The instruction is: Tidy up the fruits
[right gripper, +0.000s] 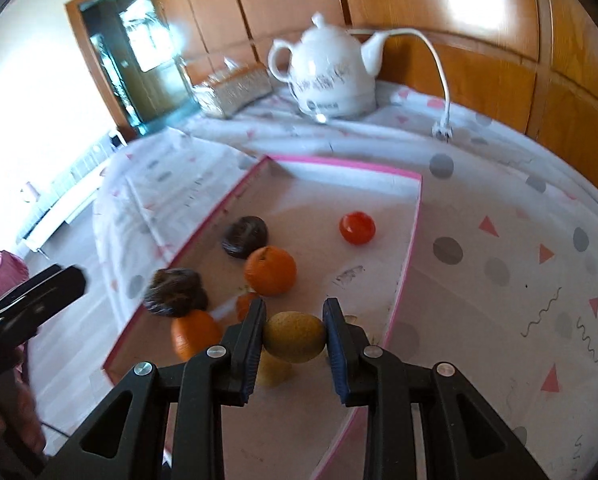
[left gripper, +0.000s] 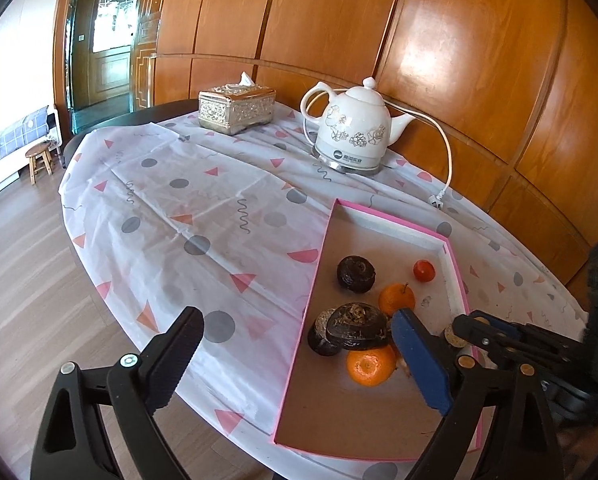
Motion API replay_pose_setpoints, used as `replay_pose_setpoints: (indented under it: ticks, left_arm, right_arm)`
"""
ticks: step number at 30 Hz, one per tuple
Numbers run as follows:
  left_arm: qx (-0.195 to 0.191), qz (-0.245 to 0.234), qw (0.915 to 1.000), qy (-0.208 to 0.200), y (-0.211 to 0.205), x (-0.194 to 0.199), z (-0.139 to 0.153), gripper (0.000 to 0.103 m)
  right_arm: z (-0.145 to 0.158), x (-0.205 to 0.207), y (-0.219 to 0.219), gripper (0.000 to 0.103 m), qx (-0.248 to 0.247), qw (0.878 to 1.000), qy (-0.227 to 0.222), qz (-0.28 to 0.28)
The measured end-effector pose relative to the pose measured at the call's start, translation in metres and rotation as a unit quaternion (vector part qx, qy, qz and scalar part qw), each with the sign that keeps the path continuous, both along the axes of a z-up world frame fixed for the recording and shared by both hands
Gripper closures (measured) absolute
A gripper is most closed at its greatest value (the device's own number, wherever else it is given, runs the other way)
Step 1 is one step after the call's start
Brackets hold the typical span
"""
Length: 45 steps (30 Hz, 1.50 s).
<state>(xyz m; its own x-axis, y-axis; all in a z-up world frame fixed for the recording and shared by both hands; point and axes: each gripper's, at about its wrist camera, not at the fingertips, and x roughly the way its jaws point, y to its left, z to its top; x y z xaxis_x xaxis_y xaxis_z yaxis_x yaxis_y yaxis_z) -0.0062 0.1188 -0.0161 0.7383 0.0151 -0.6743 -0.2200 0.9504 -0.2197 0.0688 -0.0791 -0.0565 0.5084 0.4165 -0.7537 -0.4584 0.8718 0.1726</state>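
Observation:
A pink-rimmed tray [left gripper: 323, 248] [right gripper: 339, 164] lies on the patterned tablecloth. In it are two tangerines [left gripper: 396, 299] [left gripper: 370, 366], a small red fruit [left gripper: 424, 271] [right gripper: 357, 227] and dark brown fruits [left gripper: 356, 273] [left gripper: 357, 326]. My right gripper [right gripper: 294, 320] is shut on a yellow-green fruit [right gripper: 293, 338] just above the tray's near part, and another yellowish fruit [right gripper: 273, 374] lies under it. My left gripper [left gripper: 299, 356] stands wide open over the tray's left rim, near the dark fruits, and its pads touch nothing. In the left wrist view the right gripper [left gripper: 459, 332] enters from the right.
A white floral kettle [left gripper: 351, 128] [right gripper: 327, 76] on its base and a silver tissue box [left gripper: 235, 108] stand at the back of the table. The kettle's cord ends in a plug [left gripper: 437, 200] beside the tray. Wood panelling rises behind, and the table drops to the floor at the left.

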Motion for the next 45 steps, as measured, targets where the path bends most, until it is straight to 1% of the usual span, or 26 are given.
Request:
replay_pose_setpoints:
  ticks: [3,5,7,8,10,12,15,17,18,19,20,26,29,32,35,39,43,45]
  left_arm:
    - [0.002,-0.002,1.0000,0.001,-0.003,0.000,0.000,0.006]
    - [0.002,-0.002,1.0000,0.000,-0.003,0.000,-0.002,0.005]
    - [0.000,-0.002,1.0000,0.006,-0.003,0.002,-0.004,0.005]
    - [-0.003,-0.002,0.9999,0.011,-0.002,0.003,-0.006,0.005]
    - [0.000,0.000,0.9999,0.010,-0.003,0.003,-0.007,0.005]
    - [0.004,-0.003,0.9999,0.015,-0.004,0.005,-0.007,0.002]
    - [0.008,-0.003,0.9999,0.012,-0.005,0.005,-0.004,0.000]
    - [0.015,-0.006,0.9998,0.010,-0.008,0.006,-0.002,0.000]
    - [0.020,-0.008,0.9997,0.008,-0.009,0.005,0.000,0.000]
    - [0.024,-0.009,0.9997,0.006,-0.010,0.005,0.001,0.000]
    - [0.029,-0.010,0.9995,0.004,-0.012,0.005,0.002,0.000]
    - [0.051,-0.019,0.9984,-0.014,-0.023,-0.001,0.012,0.000]
    - [0.052,-0.024,0.9980,-0.027,-0.027,-0.005,0.017,0.000]
    - [0.054,-0.027,0.9975,-0.037,-0.033,-0.008,0.022,0.000]
    - [0.062,-0.017,0.9973,-0.036,-0.038,-0.011,0.024,0.000]
    - [0.089,-0.005,0.9954,-0.034,-0.046,-0.013,0.025,0.000]
    - [0.089,-0.001,0.9953,-0.039,-0.049,-0.015,0.025,0.000]
    - [0.098,0.004,0.9942,-0.043,-0.052,-0.017,0.027,0.000]
  right_arm:
    - [0.005,-0.009,-0.002,0.074,0.010,1.000,-0.013,0.011]
    - [0.003,-0.010,-0.003,0.074,0.009,1.000,-0.004,0.020]
    - [0.001,-0.009,-0.010,0.074,0.009,1.000,0.002,-0.001]
    - [0.001,-0.008,-0.012,0.074,0.012,1.000,0.005,-0.002]
    - [0.004,-0.008,-0.010,0.074,0.002,1.000,-0.004,0.003]
    - [0.003,-0.004,-0.006,0.074,0.005,1.000,0.002,0.010]
    - [0.000,0.002,0.007,0.073,-0.013,1.000,-0.004,0.011]
    - [-0.002,0.005,0.013,0.065,-0.019,1.000,-0.004,0.007]
    - [-0.003,0.007,0.014,0.053,-0.021,1.000,-0.002,-0.003]
    - [-0.003,0.008,0.014,0.044,-0.020,1.000,-0.001,-0.013]
    - [-0.002,0.007,0.013,0.043,-0.019,1.000,-0.003,-0.018]
    - [0.005,-0.015,0.008,0.043,-0.035,0.997,-0.027,-0.065]
    - [0.007,-0.028,0.002,0.042,-0.038,0.994,-0.035,-0.097]
    - [0.006,-0.039,-0.004,0.042,-0.055,0.990,-0.040,-0.125]
    - [0.004,-0.046,-0.009,0.042,-0.068,0.987,-0.045,-0.141]
    - [0.002,-0.051,-0.015,0.042,-0.080,0.982,-0.048,-0.161]
    - [0.002,-0.054,-0.021,0.042,-0.082,0.980,-0.051,-0.175]
    - [0.003,-0.055,-0.023,0.042,-0.082,0.979,-0.055,-0.180]
